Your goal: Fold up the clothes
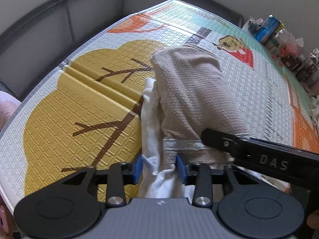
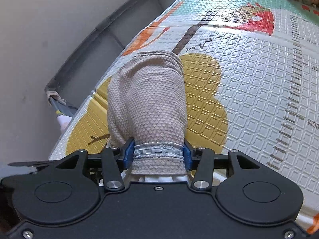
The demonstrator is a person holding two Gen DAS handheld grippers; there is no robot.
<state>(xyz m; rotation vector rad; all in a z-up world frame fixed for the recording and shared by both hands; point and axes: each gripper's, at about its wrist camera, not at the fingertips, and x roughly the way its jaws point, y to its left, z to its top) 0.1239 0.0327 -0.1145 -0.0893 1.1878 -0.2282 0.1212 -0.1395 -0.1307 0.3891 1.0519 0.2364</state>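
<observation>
A beige waffle-knit garment (image 1: 191, 91) with a white lining (image 1: 150, 119) and a pale blue lace band (image 1: 183, 145) hangs over a patterned play mat (image 1: 79, 109). My left gripper (image 1: 161, 169) is shut on its white and beige edge. The right gripper's black body (image 1: 259, 153) reaches in from the right beside it. In the right wrist view the same garment (image 2: 147, 103) drapes forward, and my right gripper (image 2: 158, 155) is shut on its lace band (image 2: 158, 151), blue pads pressing both sides.
The mat (image 2: 249, 79) shows yellow, orange and red shapes and a ruler print along one side. A grey padded rail (image 1: 49, 20) borders it at the left and back. Packets and bottles (image 1: 279, 35) crowd the far right edge.
</observation>
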